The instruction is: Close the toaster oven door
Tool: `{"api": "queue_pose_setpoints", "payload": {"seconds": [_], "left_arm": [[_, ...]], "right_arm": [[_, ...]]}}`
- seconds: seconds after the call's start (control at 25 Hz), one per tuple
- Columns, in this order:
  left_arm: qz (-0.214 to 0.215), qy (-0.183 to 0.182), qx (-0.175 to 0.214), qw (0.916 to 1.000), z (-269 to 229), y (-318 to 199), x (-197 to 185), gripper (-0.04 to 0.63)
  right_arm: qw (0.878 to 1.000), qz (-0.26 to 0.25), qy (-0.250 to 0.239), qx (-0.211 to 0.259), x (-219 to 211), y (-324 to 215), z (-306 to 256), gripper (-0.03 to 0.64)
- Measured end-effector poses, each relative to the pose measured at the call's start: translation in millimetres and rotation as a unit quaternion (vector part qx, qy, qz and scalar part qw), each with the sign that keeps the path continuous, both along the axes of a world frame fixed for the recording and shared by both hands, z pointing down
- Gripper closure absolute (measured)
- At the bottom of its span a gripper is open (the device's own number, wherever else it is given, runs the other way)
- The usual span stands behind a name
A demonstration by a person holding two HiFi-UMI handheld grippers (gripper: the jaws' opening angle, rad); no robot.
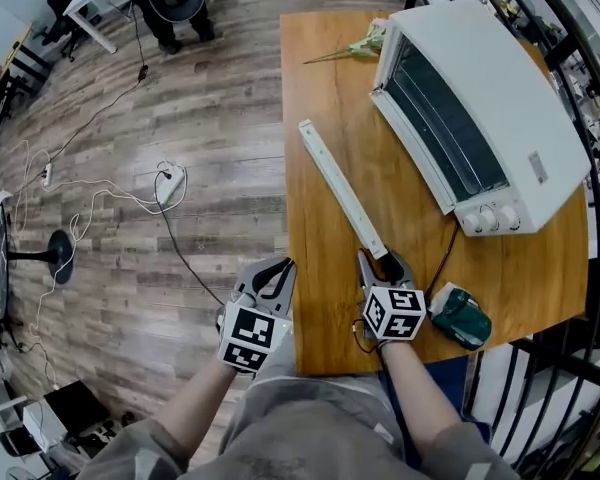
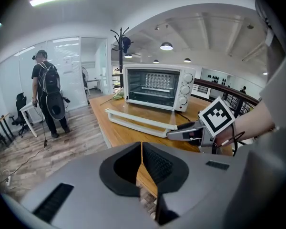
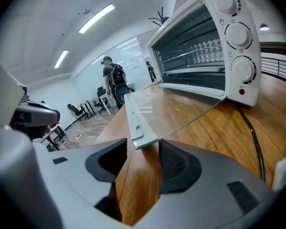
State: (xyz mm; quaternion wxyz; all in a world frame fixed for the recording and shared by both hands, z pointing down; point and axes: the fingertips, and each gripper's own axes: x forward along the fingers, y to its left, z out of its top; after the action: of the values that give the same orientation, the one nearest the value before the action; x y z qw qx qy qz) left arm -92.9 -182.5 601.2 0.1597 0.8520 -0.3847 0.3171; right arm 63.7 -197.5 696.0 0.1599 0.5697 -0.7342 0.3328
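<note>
A white toaster oven (image 1: 490, 98) stands at the far right of the wooden table (image 1: 315, 88). Its glass door (image 3: 181, 106) lies swung down flat, the white handle bar (image 1: 340, 183) running toward me. My right gripper (image 1: 383, 265) sits at the near end of that bar. In the right gripper view the bar's end corner (image 3: 142, 138) lies between the open jaws, with wood showing beside it. My left gripper (image 1: 270, 273) hangs off the table's left edge, shut and empty. The oven (image 2: 155, 85) and the door's bar (image 2: 138, 120) show ahead in the left gripper view.
A green and white object (image 1: 460, 316) lies by my right wrist, and the oven's cord (image 1: 445, 253) runs near it. A dried stem (image 1: 355, 48) lies at the table's far end. A black railing (image 1: 580, 98) borders the right. Cables (image 1: 100, 198) trail over the floor; a person (image 2: 50, 97) stands far left.
</note>
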Motion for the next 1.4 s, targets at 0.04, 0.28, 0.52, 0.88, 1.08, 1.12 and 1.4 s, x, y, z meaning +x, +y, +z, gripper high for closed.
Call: {"api": "queue_pose_setpoints", "payload": {"seconds": [0.04,0.28,0.52,0.88,1.08,1.12,1.4], "left_arm": [[-0.001,-0.002,-0.002,1.0000,2,2,-2,0.571],[-0.013,-0.003,-0.004,0.9999,6,7,-6,0.571],[-0.012,0.001,0.004,0.9999,-6,10,-3,0.571],[-0.010,0.002,0.025,0.9996,-37,8,7,0.571],[-0.011,0.006,0.051,0.9986,-64,-4,17,0.571],[-0.011,0.006,0.057,0.9983,-71,-6,19,0.571],[-0.014,0.008,0.089,0.9959,-114,-13,28,0.571]], "right_arm": [[1.000,0.006,-0.001,0.005,0,-3,0,0.395],[0.999,0.020,-0.032,0.018,0,-9,-5,0.427],[0.997,0.015,-0.061,0.036,1,-12,-22,0.452],[0.986,0.035,-0.134,0.091,22,-27,-82,0.469],[0.976,0.055,-0.169,0.124,39,-39,-115,0.497],[0.974,0.061,-0.175,0.129,43,-42,-121,0.495],[0.957,0.106,-0.222,0.151,77,-62,-159,0.477]]}}
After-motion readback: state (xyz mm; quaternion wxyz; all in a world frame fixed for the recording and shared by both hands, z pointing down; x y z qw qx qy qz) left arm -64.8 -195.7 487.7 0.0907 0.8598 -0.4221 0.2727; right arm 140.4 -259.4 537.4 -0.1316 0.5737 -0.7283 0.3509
